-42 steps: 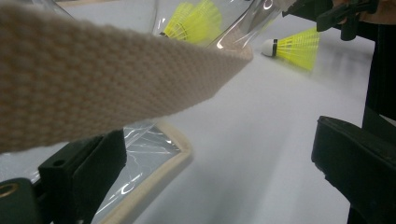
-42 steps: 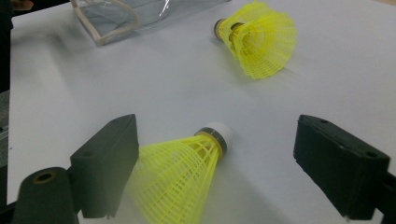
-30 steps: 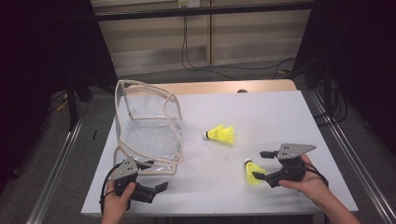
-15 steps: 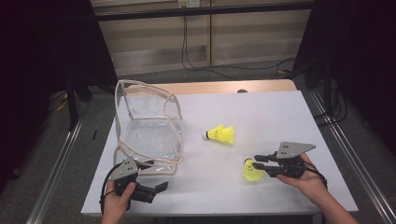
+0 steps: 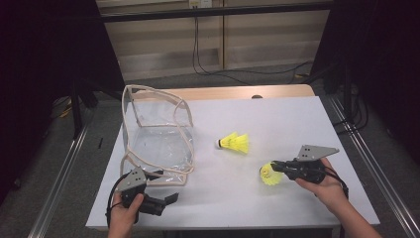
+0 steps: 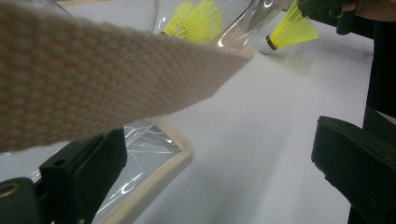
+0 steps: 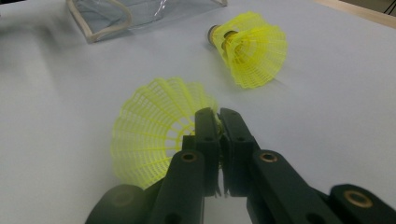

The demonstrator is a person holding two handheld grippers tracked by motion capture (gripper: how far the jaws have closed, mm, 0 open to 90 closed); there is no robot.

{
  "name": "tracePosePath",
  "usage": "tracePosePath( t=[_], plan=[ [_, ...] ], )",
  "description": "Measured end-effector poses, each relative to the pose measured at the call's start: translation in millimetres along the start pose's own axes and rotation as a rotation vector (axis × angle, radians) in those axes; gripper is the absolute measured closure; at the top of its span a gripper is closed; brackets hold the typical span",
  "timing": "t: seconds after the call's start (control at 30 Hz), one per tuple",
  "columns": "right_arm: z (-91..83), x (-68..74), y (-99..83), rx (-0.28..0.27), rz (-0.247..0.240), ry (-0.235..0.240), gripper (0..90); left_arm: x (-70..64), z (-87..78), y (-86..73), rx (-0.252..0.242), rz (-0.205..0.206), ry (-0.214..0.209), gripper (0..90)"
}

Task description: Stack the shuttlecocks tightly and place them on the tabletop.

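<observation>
between the pinched jaws of the right gripper [image 5: 278, 166] sits a yellow shuttlecock's [image 5: 270, 174] skirt rim. beyond it lies a second shuttlecock [image 5: 235, 143]. left gripper [image 5: 166, 199], jaws apart, rests beside the clear bag [image 5: 158, 144].

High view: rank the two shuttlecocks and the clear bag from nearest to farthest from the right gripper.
1. Shuttlecock in the jaws of the right gripper, at its tip.
2. Loose shuttlecock, mid-table, up-left.
3. Clear bag, far left.
</observation>
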State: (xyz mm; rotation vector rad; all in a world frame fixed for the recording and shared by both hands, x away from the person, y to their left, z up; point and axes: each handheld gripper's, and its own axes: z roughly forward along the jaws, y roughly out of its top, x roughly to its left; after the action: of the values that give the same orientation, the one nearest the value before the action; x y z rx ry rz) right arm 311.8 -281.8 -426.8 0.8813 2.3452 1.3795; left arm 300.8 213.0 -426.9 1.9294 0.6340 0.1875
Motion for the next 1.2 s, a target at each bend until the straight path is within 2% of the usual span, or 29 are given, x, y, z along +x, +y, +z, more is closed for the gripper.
tracePosePath(
  t=[0.37, 0.63, 0.73, 1.0, 1.2],
  plan=[
    [0.8, -5.5, 7.6, -0.025, 0.024, 0.003, 88.9, 0.2, 0.2, 0.1, 0.000, 0.001, 0.000, 3.4],
    [8.9, -8.1, 14.7, -0.035, 0.041, 0.010, 89.0, 0.1, 0.5, 0.1, -0.002, -0.001, 0.001, 3.3],
    [12.7, -9.4, 15.2, -0.043, 0.068, 0.020, 88.9, 0.1, 0.5, 0.1, -0.001, 0.000, 0.001, 3.3],
    [24.7, -11.7, 13.7, -0.009, 0.076, 0.030, 88.8, 0.3, 0.8, -0.3, -0.001, -0.003, -0.001, 3.3],
    [25.6, -14.9, 11.8, -0.006, 0.089, 0.026, 88.6, 0.3, 0.8, -0.3, 0.002, -0.002, 0.001, 3.3]
  ],
)
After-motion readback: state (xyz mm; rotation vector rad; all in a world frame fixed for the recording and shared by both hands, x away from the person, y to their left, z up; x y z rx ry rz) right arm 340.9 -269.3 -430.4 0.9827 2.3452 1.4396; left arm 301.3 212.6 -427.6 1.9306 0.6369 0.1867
